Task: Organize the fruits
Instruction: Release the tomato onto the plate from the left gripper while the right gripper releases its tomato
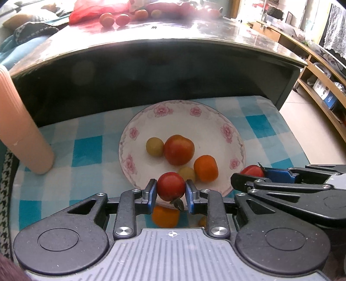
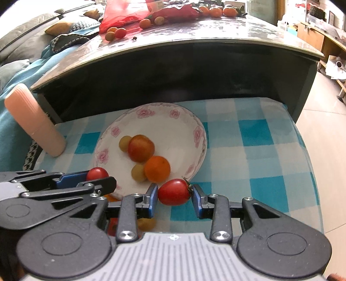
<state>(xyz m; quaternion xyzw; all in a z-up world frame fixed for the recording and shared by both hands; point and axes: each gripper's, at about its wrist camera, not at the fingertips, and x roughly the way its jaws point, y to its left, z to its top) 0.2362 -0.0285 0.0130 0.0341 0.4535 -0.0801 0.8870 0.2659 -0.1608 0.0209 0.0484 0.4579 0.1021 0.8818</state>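
Observation:
My left gripper (image 1: 170,193) is shut on a round red tomato (image 1: 170,186), held over the near rim of the flowered white plate (image 1: 151,121). My right gripper (image 2: 174,195) is shut on an oval red tomato (image 2: 174,192) with a green stem, just off the plate's (image 2: 164,116) near right rim. On the plate lie a big red tomato (image 1: 179,149), an orange fruit (image 1: 205,168) and two small yellow fruits (image 1: 154,147). The right gripper shows at the right of the left wrist view (image 1: 257,173); the left gripper shows at the left of the right wrist view (image 2: 95,179).
The plate sits on a blue-and-white checked cloth (image 1: 259,134). A peach cylinder (image 1: 21,134) leans at the left. Behind rises a dark table (image 1: 173,36) with loose tomatoes (image 1: 107,19) and a red bag (image 2: 127,13). More fruit (image 1: 165,216) lies under the left gripper.

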